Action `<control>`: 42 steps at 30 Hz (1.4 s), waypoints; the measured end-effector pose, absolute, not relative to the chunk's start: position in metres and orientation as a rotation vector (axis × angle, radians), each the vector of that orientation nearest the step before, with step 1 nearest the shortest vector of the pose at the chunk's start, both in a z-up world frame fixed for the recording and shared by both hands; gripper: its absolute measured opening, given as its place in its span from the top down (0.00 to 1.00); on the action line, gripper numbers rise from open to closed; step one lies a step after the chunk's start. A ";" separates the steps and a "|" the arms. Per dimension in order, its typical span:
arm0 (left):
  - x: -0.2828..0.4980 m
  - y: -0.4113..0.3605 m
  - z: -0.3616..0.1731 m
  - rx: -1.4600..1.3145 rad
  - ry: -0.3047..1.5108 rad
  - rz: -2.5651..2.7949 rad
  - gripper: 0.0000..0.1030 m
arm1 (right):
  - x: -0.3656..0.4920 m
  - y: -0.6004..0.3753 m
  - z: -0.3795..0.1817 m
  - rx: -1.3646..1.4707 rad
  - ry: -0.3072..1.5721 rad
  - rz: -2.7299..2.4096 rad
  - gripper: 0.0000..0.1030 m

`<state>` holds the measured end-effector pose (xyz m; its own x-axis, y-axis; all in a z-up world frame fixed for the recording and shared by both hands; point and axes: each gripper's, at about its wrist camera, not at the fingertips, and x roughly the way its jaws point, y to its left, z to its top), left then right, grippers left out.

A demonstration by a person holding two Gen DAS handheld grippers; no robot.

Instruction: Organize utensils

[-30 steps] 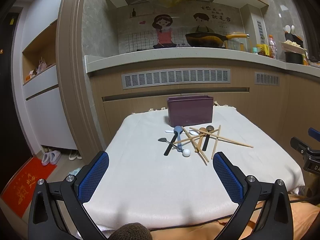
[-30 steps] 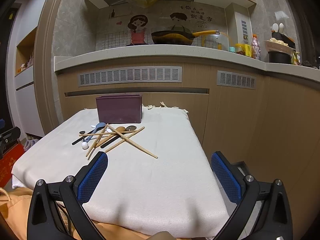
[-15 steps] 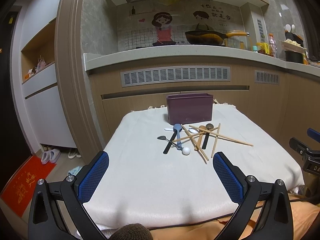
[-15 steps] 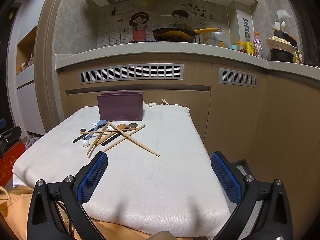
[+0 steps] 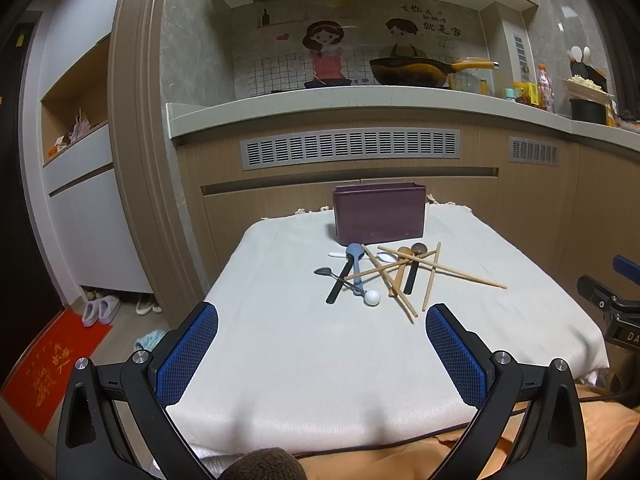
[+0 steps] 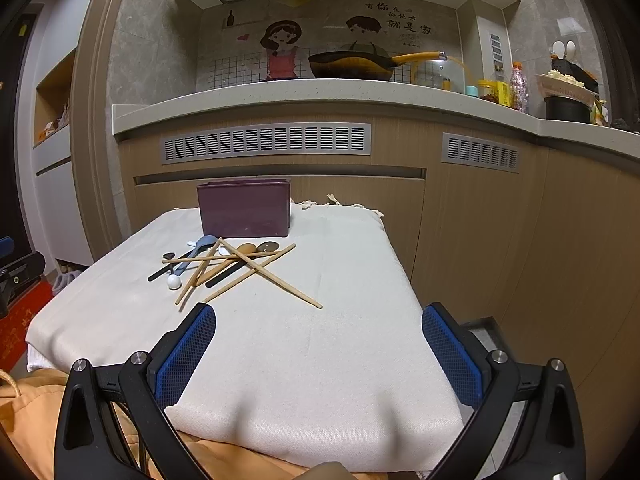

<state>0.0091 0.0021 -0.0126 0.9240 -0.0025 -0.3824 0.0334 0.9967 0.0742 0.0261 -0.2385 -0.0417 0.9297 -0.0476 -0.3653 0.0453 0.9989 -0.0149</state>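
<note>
Since a second ago both of my cameras have dipped and eased forward a little, so the pile of utensils sits slightly lower and nearer in each view, while nothing on the cloth has shifted; my left gripper [image 5: 322, 344] hangs with its blue pads spread wide and nothing between them, and my right gripper [image 6: 318, 344] is just as wide and just as empty; the utensils lie in a crossed heap on the white cloth [image 5: 288, 360] that covers the tabletop, just in front of the purple box [image 5: 379, 213], which stands upright at the far edge and, I judge, is where they belong; the chopsticks [image 6: 276, 276] fan across the spoons [image 5: 412, 256], with a blue spoon [image 5: 354, 254] and a black-handled spoon [image 5: 340, 282] on the left of the heap and a small white ball-ended piece [image 5: 372, 297] nearest me; the longest chopstick runs out toward the right, its tip free of the pile, pointing down toward my right gripper; from the left view the heap is ahead and a touch right, from the right view ahead and to the left, so it lies between my grippers; I judge the right one better placed for that stray stick, closing across its length.
</note>
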 end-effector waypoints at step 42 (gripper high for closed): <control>0.010 0.003 -0.012 0.086 0.400 -0.023 0.00 | 0.029 -0.232 -0.045 -0.010 0.391 -0.035 0.00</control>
